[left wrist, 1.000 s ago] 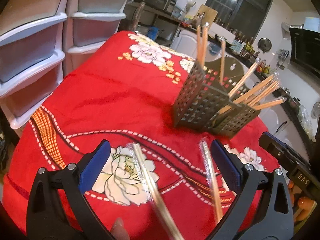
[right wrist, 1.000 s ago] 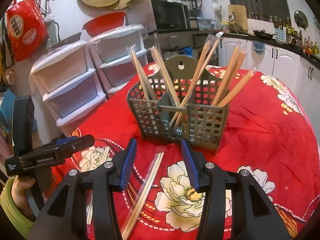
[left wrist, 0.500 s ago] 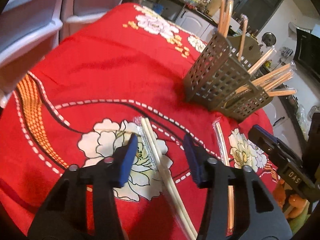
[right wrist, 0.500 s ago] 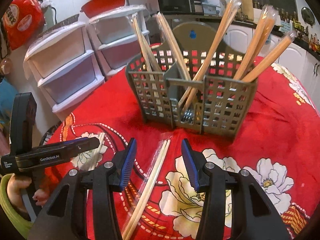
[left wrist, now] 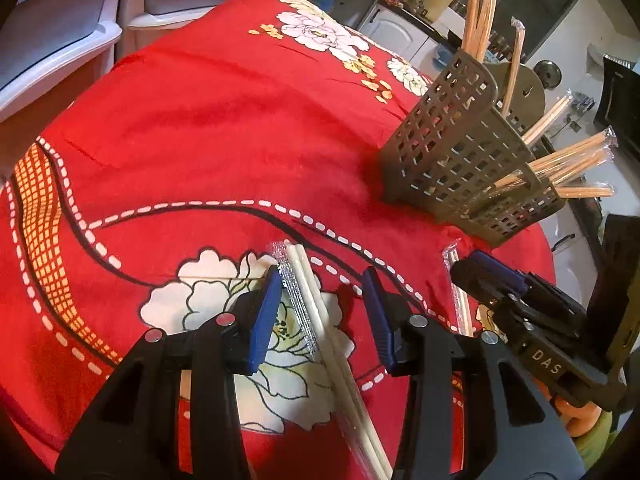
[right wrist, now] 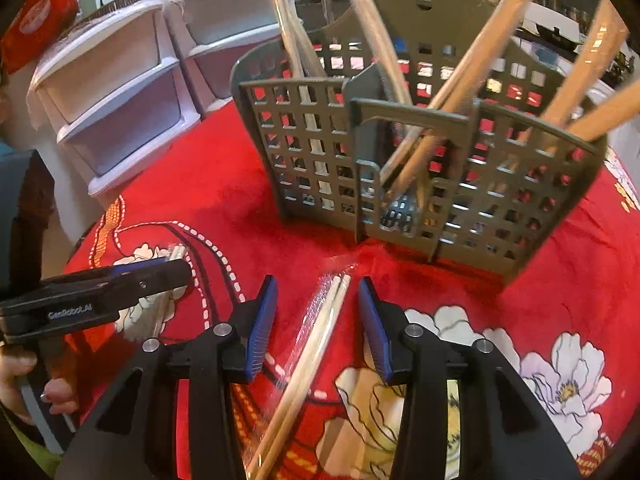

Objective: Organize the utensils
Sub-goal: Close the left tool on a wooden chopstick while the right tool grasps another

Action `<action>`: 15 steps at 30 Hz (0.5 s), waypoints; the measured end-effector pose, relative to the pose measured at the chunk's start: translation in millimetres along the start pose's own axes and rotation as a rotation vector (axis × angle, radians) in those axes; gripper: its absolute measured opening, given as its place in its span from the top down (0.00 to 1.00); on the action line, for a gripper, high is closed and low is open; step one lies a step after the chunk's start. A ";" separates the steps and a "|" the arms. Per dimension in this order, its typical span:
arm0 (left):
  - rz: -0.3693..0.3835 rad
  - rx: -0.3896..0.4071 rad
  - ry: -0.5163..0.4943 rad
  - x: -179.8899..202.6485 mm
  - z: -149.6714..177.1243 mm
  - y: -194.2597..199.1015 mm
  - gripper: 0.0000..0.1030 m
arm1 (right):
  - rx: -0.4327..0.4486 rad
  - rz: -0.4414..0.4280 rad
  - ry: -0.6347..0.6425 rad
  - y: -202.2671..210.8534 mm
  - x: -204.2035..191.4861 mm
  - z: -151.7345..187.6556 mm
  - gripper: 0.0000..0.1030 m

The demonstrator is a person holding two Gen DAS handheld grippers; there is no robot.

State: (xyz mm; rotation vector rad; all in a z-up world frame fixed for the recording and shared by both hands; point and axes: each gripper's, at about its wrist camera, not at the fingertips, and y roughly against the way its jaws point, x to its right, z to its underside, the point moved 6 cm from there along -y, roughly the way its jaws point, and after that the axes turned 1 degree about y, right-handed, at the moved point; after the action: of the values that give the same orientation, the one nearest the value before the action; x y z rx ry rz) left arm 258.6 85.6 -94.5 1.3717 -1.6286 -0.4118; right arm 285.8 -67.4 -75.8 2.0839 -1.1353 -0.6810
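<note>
Most wrapped chopsticks already stand in our caddy [right wrist: 420, 152], while both wide-open claws, left claw [left wrist: 320, 312] and right claw [right wrist: 318, 320], straddle the last two pairs [left wrist: 320, 320] [right wrist: 320, 328] on the table [left wrist: 200, 140].

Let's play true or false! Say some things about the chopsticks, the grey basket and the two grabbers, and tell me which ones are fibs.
1. The left gripper is open, with a wrapped chopstick pair lying between its fingers. True.
2. The right gripper is squeezing its chopsticks shut. False: it is open, and the second wrapped pair lies loose on the cloth between its fingers.
3. The grey basket is empty. False: several wrapped chopsticks stand leaning in it.
4. The tablecloth is red with white flowers. True.
5. The basket lies tipped on its side. False: it stands upright on the cloth.
</note>
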 end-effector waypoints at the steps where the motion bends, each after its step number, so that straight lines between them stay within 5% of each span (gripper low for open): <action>1: -0.003 -0.001 -0.003 0.3 -0.4 -0.5 0.67 | -0.009 0.006 0.002 -3.9 -0.3 -0.8 0.61; 15: -0.051 0.006 -0.028 -0.1 -12.0 -9.0 0.79 | -0.037 0.035 -0.031 -31.2 9.4 -8.8 0.81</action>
State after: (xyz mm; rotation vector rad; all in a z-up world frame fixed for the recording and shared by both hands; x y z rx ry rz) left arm 273.6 86.5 -95.2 1.4206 -1.6216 -0.4583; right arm 312.8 -60.2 -94.8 2.0243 -1.1646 -0.7141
